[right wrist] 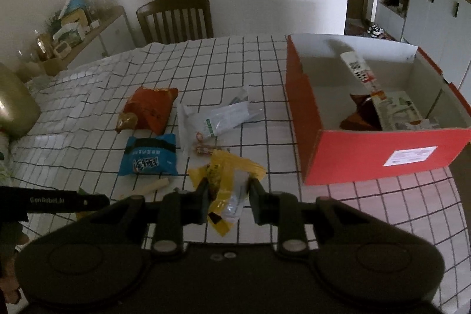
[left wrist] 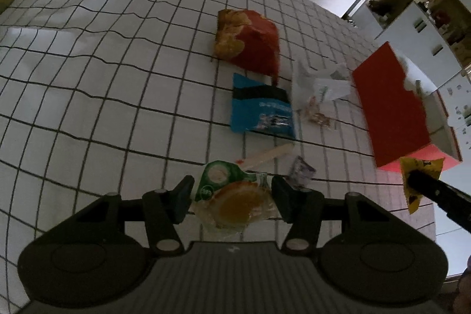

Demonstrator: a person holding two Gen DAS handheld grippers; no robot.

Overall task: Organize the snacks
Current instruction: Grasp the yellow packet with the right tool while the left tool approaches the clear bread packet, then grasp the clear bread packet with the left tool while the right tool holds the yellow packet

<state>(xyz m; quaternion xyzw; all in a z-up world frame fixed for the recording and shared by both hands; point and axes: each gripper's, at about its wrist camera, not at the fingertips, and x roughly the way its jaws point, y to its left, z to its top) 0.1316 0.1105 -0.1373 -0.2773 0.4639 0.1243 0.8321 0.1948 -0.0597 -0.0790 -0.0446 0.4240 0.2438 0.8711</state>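
My left gripper (left wrist: pixel 232 197) is shut on a clear-wrapped round yellow pastry with a green label (left wrist: pixel 235 200), held just above the checked tablecloth (left wrist: pixel 117 78). My right gripper (right wrist: pixel 228 196) is shut on a crumpled yellow snack packet (right wrist: pixel 226 175), lifted off the table. In the left wrist view that yellow packet (left wrist: pixel 421 167) hangs beside the near corner of the red cardboard box (left wrist: pixel 388 105). The open red box (right wrist: pixel 382 158) stands at the right and holds several snack packs (right wrist: pixel 394 111).
On the cloth lie a red chip bag (right wrist: pixel 150 108), a blue packet (right wrist: pixel 150 158), a clear plastic bag (right wrist: pixel 217 116), small sweets (right wrist: pixel 203 149), a beige stick (right wrist: pixel 153 187) and a small purple packet (left wrist: pixel 300 169). A wooden chair (right wrist: pixel 176 16) stands behind the table.
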